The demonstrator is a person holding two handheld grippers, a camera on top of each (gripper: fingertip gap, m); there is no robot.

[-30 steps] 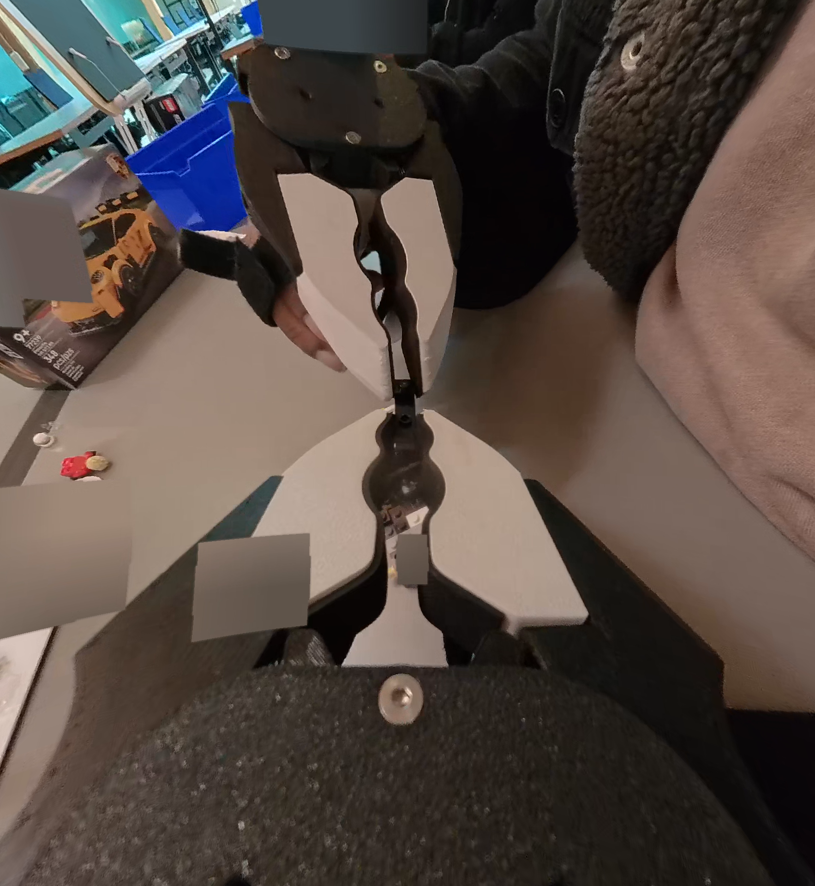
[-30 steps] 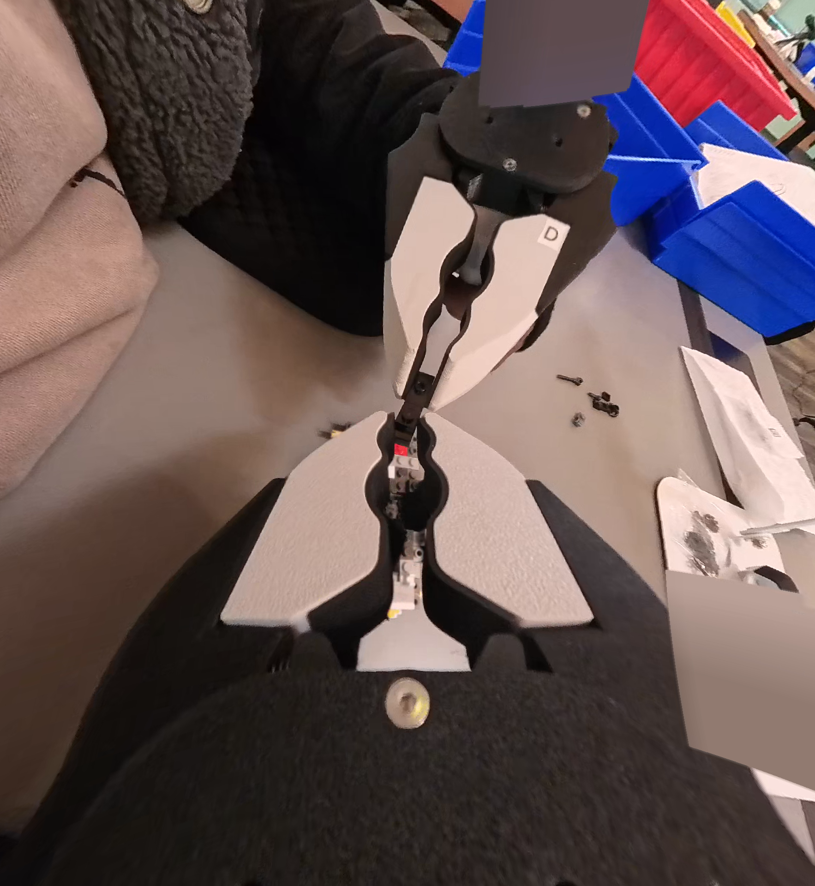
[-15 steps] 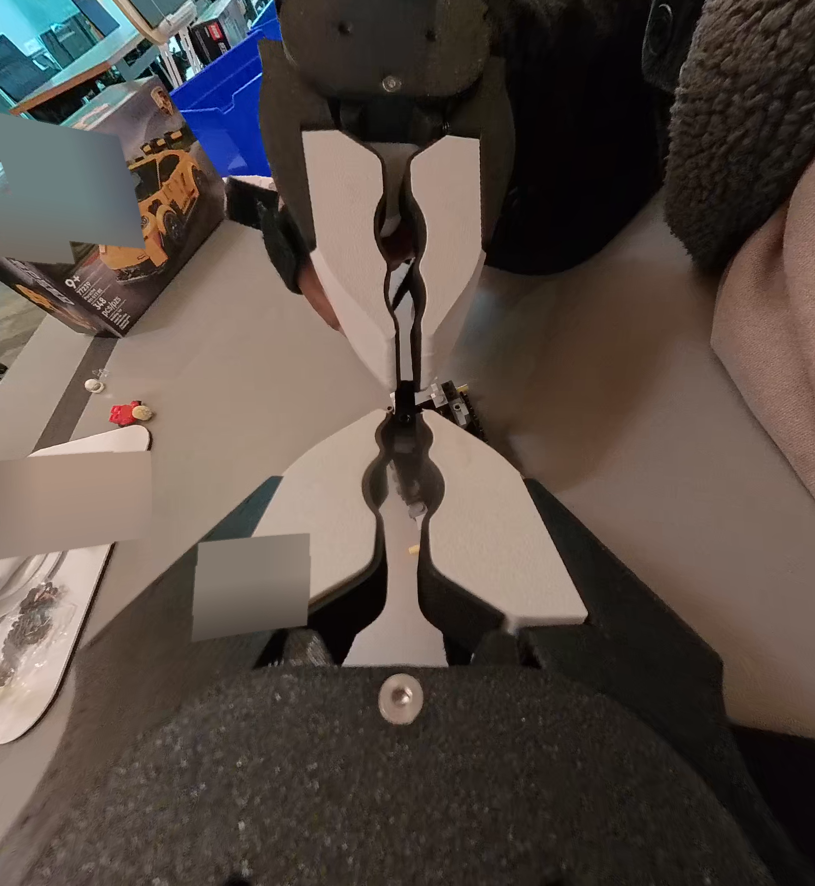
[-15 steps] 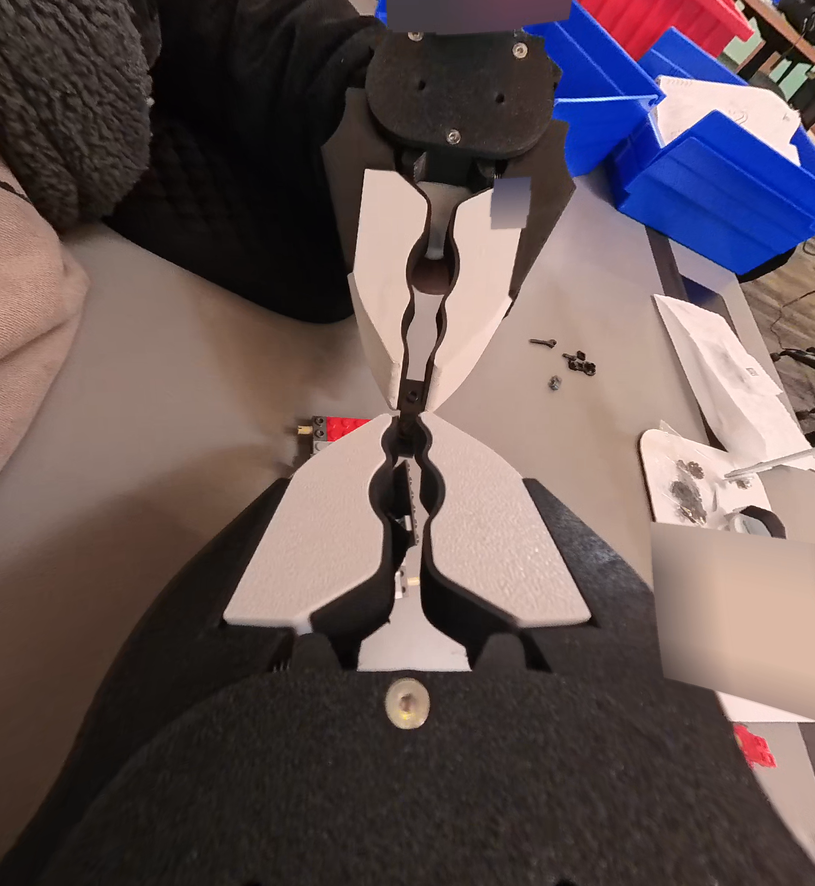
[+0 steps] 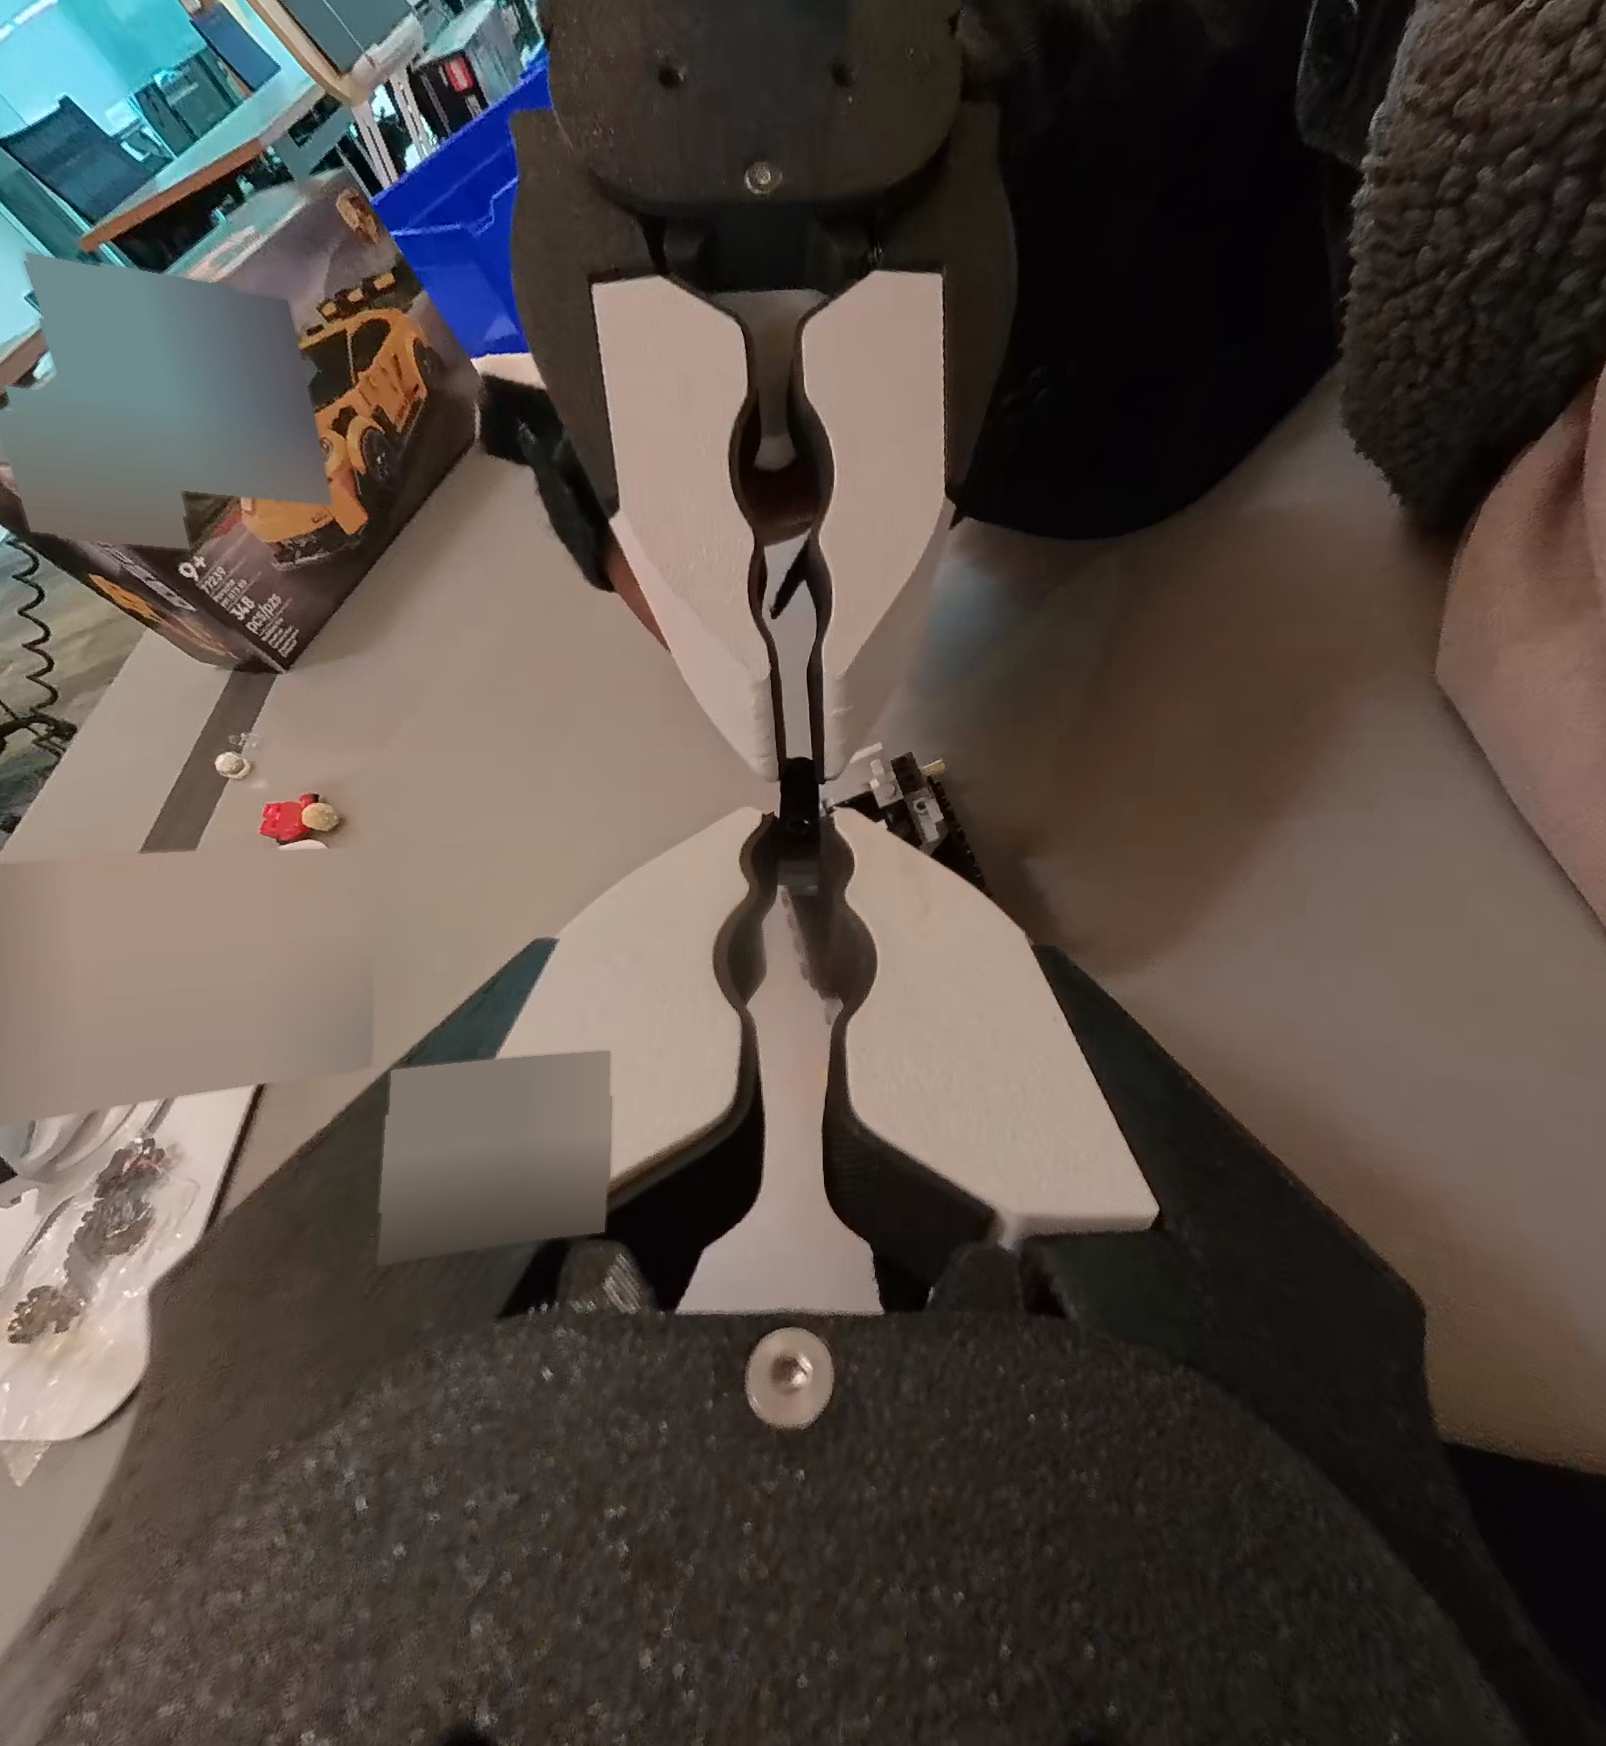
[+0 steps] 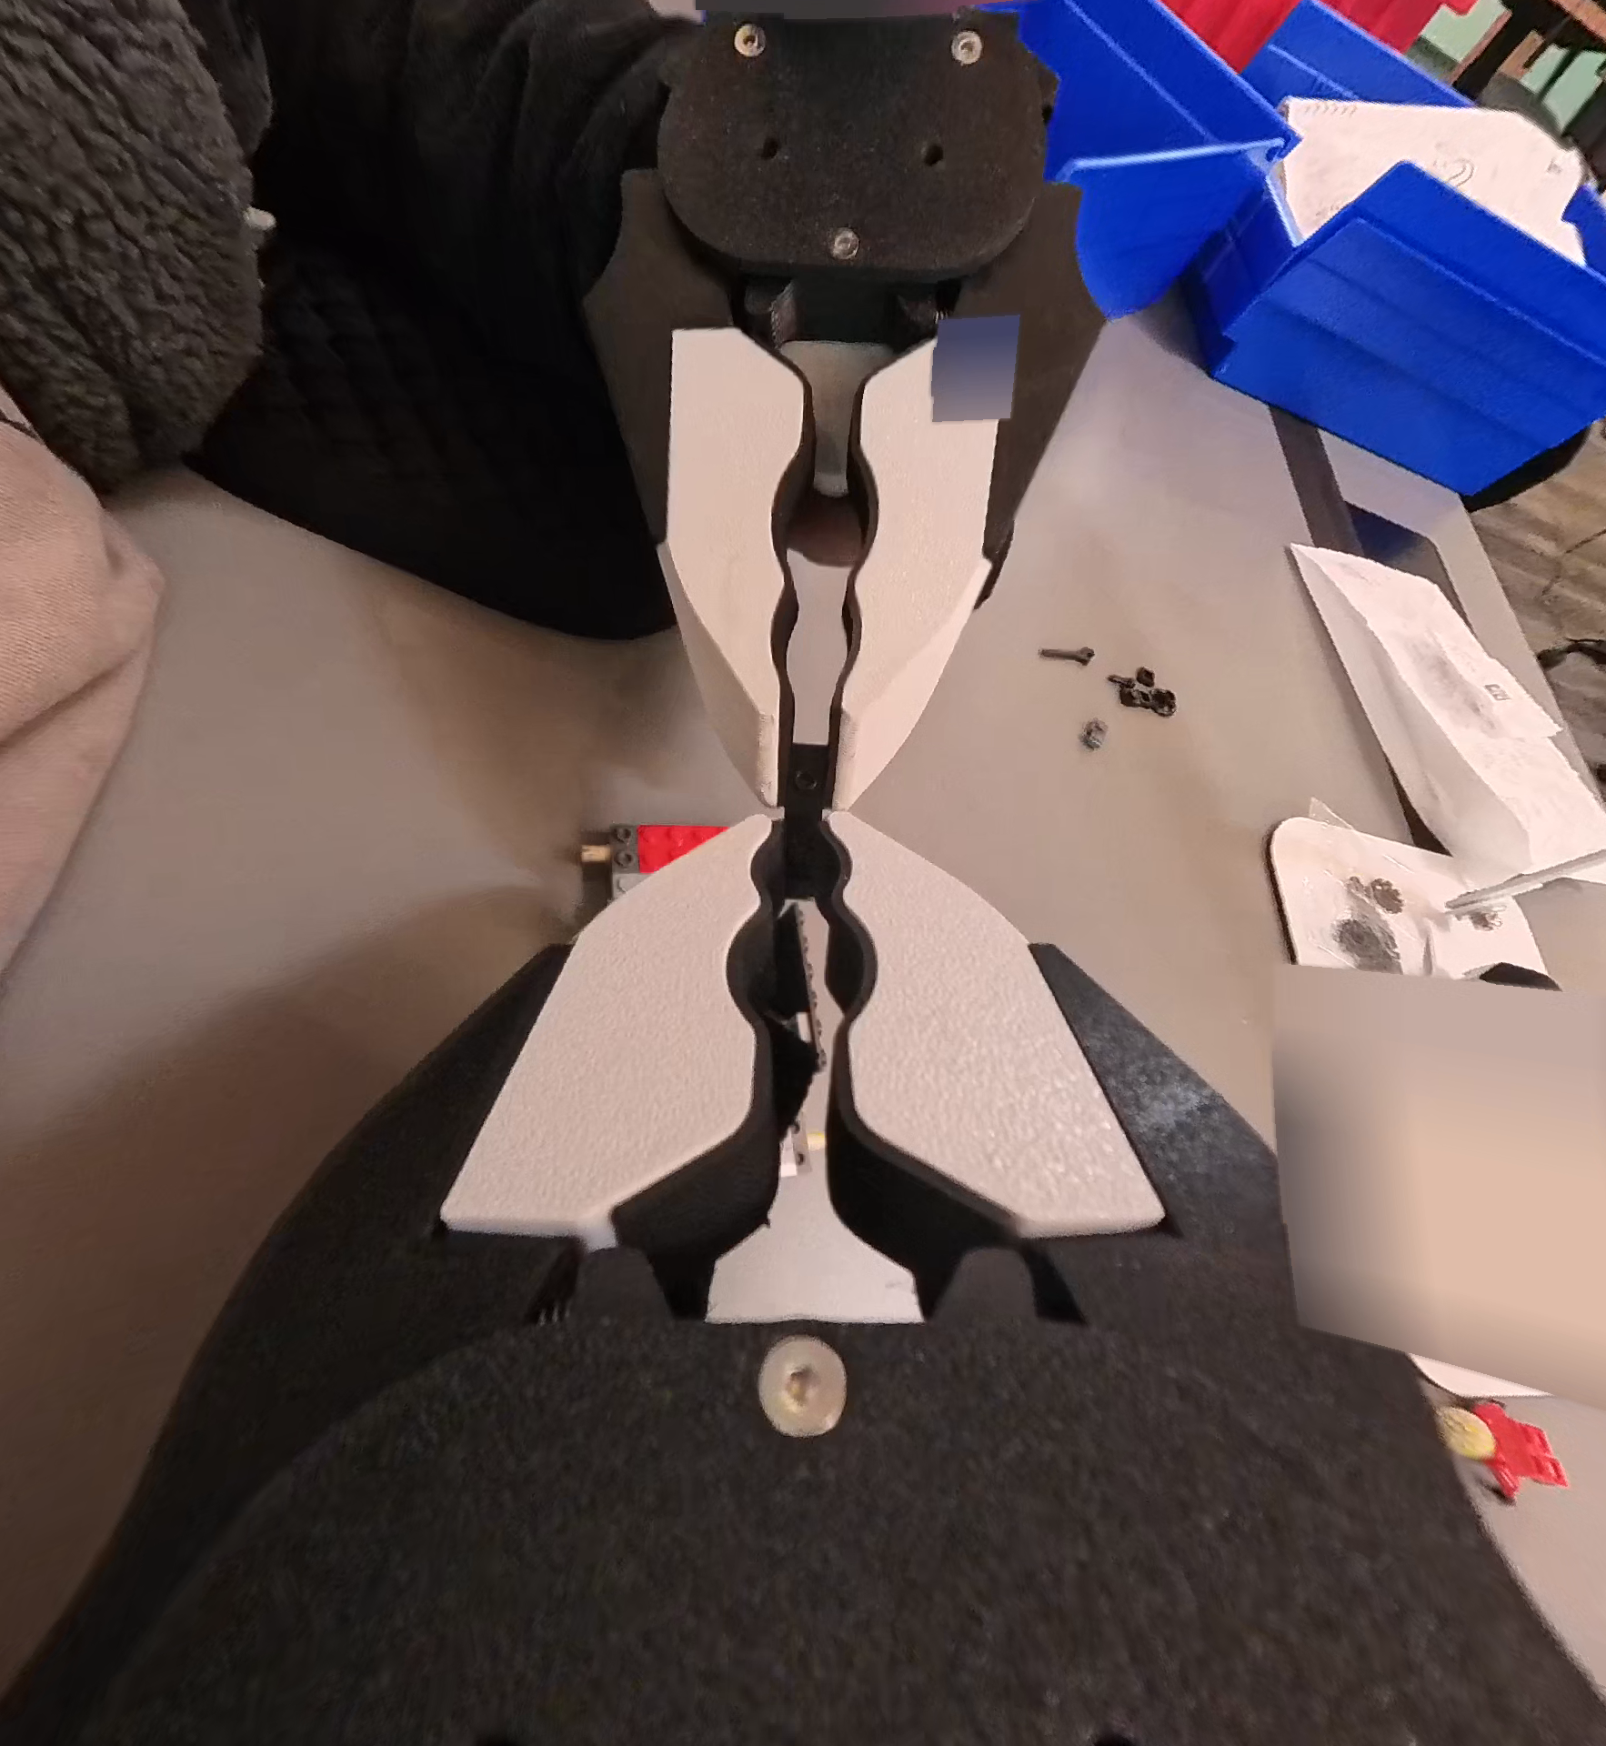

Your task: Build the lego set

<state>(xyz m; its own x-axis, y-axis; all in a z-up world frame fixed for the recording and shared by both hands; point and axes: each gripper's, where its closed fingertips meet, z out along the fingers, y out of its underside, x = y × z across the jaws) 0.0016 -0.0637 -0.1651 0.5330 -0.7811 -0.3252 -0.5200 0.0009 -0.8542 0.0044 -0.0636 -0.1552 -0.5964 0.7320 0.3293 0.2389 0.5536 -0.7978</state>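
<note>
Tongs [image 5: 797, 831] swung level, gripping slim black piece [image 5: 796, 803]

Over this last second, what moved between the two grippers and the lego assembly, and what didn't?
The assembly, between the right gripper's fingers a second ago, now lies on the table beneath them. Both grippers swung into line, tip to tip. The left gripper and the right stay shut on the small black piece. Box and bins lie unmoved.

Scene being lit softly from overhead, edges being bent by wide-angle distortion, near foreground being blurred slightly.
</note>
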